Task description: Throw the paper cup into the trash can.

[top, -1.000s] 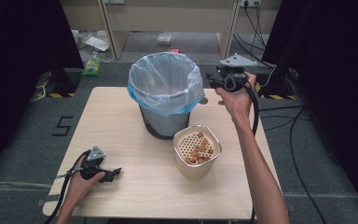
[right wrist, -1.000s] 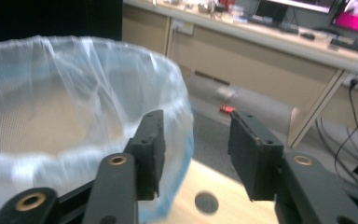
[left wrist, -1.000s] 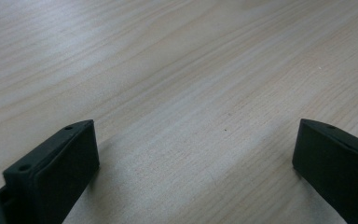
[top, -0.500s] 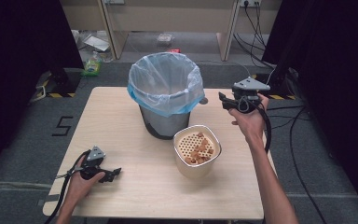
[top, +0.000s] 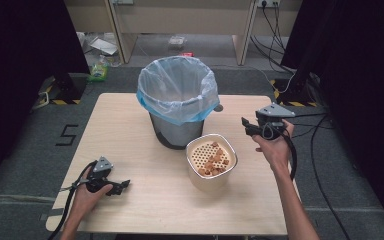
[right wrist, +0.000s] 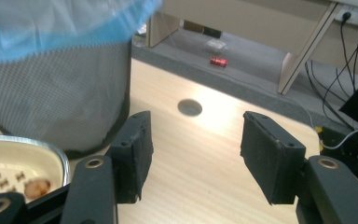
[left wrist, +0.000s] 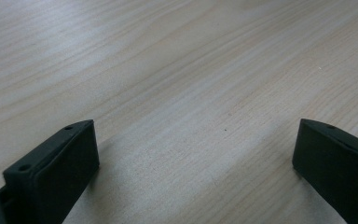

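From the high view, the whole table [top: 145, 210] is laid out: a mesh bin [top: 177, 102] lined with a blue-rimmed plastic bag stands near the far middle, and just in front of it, to its right, sits a cream perforated container [top: 211, 162] with brown bits lying on its holed tray. The left hand-held gripper [top: 124, 185] rests low at the near left corner of the table, the hand [top: 91, 192] wrapped around its body, jaws pointing toward the middle, well apart from the container. The right hand-held gripper [top: 246, 126] is held above the table's right edge by a raised hand [top: 275, 147], forearm reaching up from the bottom, jaws aimed left toward the bin; the container lies near, below and to its left. The left gripper view adds what the overhead cannot: the left hand-held gripper [left wrist: 196, 149] has its jaws spread wide with bare wood grain between them, holding nothing. The right gripper view shows the right hand-held gripper [right wrist: 196, 154] with jaws that have just been opening, nothing between them, the mesh bin [right wrist: 51, 88] close ahead at left, the container's rim [right wrist: 51, 151] at lower left with a brown bit inside, and a round hole [right wrist: 189, 107] in the table ahead.
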The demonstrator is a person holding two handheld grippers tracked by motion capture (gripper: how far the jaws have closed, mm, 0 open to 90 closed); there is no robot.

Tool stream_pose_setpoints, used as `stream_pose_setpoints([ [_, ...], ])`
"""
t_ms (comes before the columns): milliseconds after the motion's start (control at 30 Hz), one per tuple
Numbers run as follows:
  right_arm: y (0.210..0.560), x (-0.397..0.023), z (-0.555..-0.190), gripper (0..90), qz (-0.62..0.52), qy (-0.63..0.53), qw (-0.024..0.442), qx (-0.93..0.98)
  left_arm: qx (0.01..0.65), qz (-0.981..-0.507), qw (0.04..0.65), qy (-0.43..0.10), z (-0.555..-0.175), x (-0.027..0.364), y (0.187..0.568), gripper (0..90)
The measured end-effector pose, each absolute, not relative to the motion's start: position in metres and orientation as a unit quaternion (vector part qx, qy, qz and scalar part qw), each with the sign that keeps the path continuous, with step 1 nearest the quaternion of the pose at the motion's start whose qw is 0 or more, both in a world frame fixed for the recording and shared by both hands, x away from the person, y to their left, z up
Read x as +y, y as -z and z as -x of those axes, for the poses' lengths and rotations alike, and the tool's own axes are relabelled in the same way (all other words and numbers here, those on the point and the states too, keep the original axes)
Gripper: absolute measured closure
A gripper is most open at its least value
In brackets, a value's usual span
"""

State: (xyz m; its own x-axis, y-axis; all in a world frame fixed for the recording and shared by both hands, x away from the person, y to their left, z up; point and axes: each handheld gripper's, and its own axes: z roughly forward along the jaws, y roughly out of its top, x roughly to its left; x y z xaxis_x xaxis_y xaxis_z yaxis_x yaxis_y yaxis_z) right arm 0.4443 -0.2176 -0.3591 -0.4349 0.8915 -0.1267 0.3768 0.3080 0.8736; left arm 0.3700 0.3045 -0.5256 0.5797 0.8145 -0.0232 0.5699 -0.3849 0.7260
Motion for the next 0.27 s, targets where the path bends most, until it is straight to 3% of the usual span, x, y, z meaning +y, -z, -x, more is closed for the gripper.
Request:
stream_pose_setpoints([
  [267,0.379,-0.228,-0.438,41.4,-0.442,-0.41,0.305,0.737,0.425,-0.814,0.356,-0.172,-0.37,0.304,0.526,0.0],
])
